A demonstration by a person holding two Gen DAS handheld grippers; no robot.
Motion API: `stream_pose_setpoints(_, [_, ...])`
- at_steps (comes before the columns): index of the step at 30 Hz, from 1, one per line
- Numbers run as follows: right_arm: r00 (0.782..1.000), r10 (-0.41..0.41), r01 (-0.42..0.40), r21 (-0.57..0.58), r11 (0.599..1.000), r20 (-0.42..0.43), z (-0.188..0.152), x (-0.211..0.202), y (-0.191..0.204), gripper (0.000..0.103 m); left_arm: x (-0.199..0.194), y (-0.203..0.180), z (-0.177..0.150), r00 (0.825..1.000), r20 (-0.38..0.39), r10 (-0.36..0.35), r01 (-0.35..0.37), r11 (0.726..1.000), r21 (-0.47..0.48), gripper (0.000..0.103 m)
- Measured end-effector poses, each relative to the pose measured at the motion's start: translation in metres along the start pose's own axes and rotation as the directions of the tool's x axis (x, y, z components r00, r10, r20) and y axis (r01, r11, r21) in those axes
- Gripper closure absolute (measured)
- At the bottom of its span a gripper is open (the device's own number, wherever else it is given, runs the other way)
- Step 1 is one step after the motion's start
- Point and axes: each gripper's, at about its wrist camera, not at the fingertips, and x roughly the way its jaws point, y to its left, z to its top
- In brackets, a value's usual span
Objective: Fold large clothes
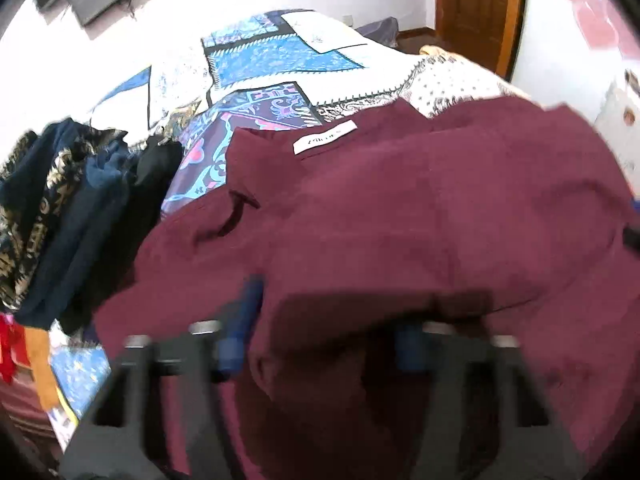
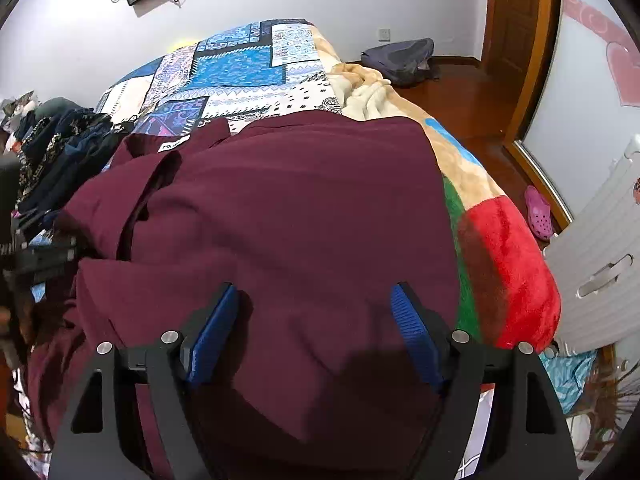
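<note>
A large maroon garment (image 1: 400, 208) with a white neck label (image 1: 325, 137) lies spread over the bed. My left gripper (image 1: 328, 316) is blurred at the garment's near edge. A thick fold of the cloth fills the gap between its blue pads (image 1: 240, 328), touches both and drapes over the right one. In the right wrist view the same garment (image 2: 288, 200) covers the middle of the bed. My right gripper (image 2: 314, 300) hovers just over it, blue pads (image 2: 212, 332) wide apart and open, with only flat cloth below them.
A heap of dark blue and patterned clothes (image 2: 60, 144) sits left of the garment. The patchwork bedspread (image 2: 240, 68) stretches behind it, and a red and green fleece blanket (image 2: 516, 264) hangs at the right edge. On the floor are a backpack (image 2: 400, 60) and a pink clog (image 2: 538, 212); a white cabinet (image 2: 600, 272) stands right.
</note>
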Motion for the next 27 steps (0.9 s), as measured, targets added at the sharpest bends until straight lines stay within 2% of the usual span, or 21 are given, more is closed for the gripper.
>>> stream_pose_setpoints(1, [1.000, 0.005, -0.005, 0.004, 1.000, -0.002, 0.000, 0.001, -0.002, 0.027, -0.003, 0.004, 0.003, 1.000, 0.009, -0.010, 0.011, 1.000, -0.023, 0.083])
stream_pose_setpoints(2, [1.000, 0.011, -0.010, 0.010, 1.000, -0.007, 0.000, 0.001, -0.004, 0.027, -0.010, 0.011, 0.005, 0.999, 0.029, -0.041, 0.043, 0.997, -0.063, 0.088])
stream_pose_setpoints(4, [1.000, 0.019, -0.019, 0.015, 1.000, -0.016, 0.002, 0.001, -0.007, 0.027, -0.023, 0.026, 0.006, 0.993, 0.063, -0.095, 0.103, 0.985, -0.141, 0.091])
stream_pose_setpoints(5, [1.000, 0.019, -0.019, 0.017, 1.000, -0.021, 0.003, 0.001, -0.008, 0.027, -0.033, 0.038, 0.006, 0.987, 0.090, -0.137, 0.152, 0.970, -0.192, 0.091])
stream_pose_setpoints(7, [1.000, 0.016, -0.015, 0.023, 1.000, -0.027, 0.006, 0.000, -0.011, 0.027, -0.058, 0.067, -0.001, 0.964, 0.159, -0.212, 0.252, 0.921, -0.298, 0.091])
stream_pose_setpoints(10, [1.000, 0.005, -0.004, 0.036, 0.999, -0.026, 0.010, 0.002, -0.015, 0.027, -0.088, 0.101, -0.018, 0.939, 0.241, -0.244, 0.325, 0.859, -0.395, 0.091])
stream_pose_setpoints(12, [1.000, 0.006, -0.005, 0.055, 0.998, -0.028, 0.010, 0.004, -0.019, 0.027, -0.097, 0.118, -0.031, 0.932, 0.262, -0.251, 0.347, 0.824, -0.447, 0.091])
stream_pose_setpoints(13, [1.000, 0.011, -0.009, 0.064, 0.998, -0.027, 0.010, 0.004, -0.020, 0.027, -0.098, 0.125, -0.038, 0.931, 0.265, -0.253, 0.353, 0.809, -0.470, 0.091])
stream_pose_setpoints(15, [1.000, 0.015, -0.013, 0.077, 0.997, -0.023, 0.008, 0.006, -0.020, 0.027, -0.095, 0.140, -0.057, 0.943, 0.240, -0.230, 0.326, 0.785, -0.526, 0.088])
stream_pose_setpoints(18, [1.000, -0.011, 0.012, 0.062, 0.998, -0.019, 0.007, 0.007, -0.015, 0.027, -0.082, 0.152, -0.087, 0.974, 0.159, -0.162, 0.225, 0.783, -0.580, 0.072])
stream_pose_setpoints(20, [0.999, -0.032, 0.033, 0.044, 0.998, -0.020, 0.007, 0.007, -0.012, 0.027, -0.074, 0.157, -0.104, 0.989, 0.096, -0.111, 0.147, 0.786, -0.601, 0.071])
stream_pose_setpoints(22, [0.999, -0.046, 0.046, 0.030, 0.998, -0.023, 0.007, 0.007, -0.009, 0.027, -0.067, 0.163, -0.122, 0.992, 0.053, -0.112, 0.121, 0.771, -0.625, 0.071])
stream_pose_setpoints(24, [0.998, -0.053, 0.054, 0.026, 0.998, -0.026, 0.007, 0.007, -0.009, 0.027, -0.060, 0.168, -0.138, 0.987, 0.039, -0.156, 0.142, 0.733, -0.665, 0.071])
stream_pose_setpoints(27, [0.998, -0.052, 0.053, 0.040, 0.998, -0.031, 0.008, 0.005, -0.011, 0.027, -0.058, 0.169, -0.148, 0.978, 0.047, -0.203, 0.178, 0.696, -0.696, 0.068])
